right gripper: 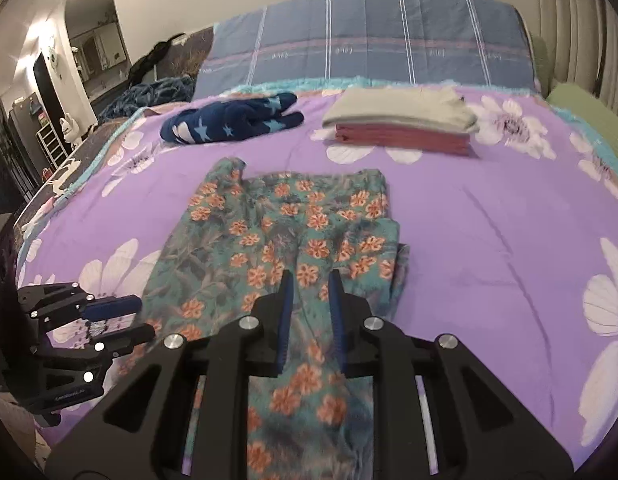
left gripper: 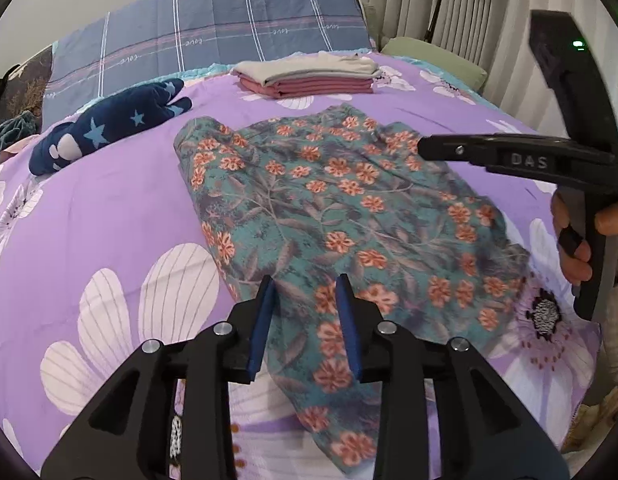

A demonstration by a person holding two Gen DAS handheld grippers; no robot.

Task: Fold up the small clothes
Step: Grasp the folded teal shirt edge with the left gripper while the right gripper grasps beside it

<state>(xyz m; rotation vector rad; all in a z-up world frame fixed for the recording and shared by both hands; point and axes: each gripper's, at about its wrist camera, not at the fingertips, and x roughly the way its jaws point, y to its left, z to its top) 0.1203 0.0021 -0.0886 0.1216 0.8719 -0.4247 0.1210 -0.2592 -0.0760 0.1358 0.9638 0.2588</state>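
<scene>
Folding from here could go crooked: floral garment (left gripper: pixel 349 200) lying slightly skewed on purple bedspread (left gripper: pixel 109 208), far edge rumpled, one side doubled under, so any pinch of a single layer would drag the rest into a twist. Could also slip: thin limp fabric, judged quick to slide out of narrow pads. Spread mostly flat near the front of the bed, teal with orange blossoms, near end reaching under both tools. Farther back, folded stack (right gripper: pixel 401 124) of grey over pink (finished pile, presumably) and navy star-print piece (right gripper: pixel 229 120), well apart. Left gripper (left gripper: pixel 305 284) parted over the cloth's near corner, nothing pinched. Right gripper (right gripper: pixel 311 280) narrowly parted above the cloth too, pads clear of it, gripping nothing.
</scene>
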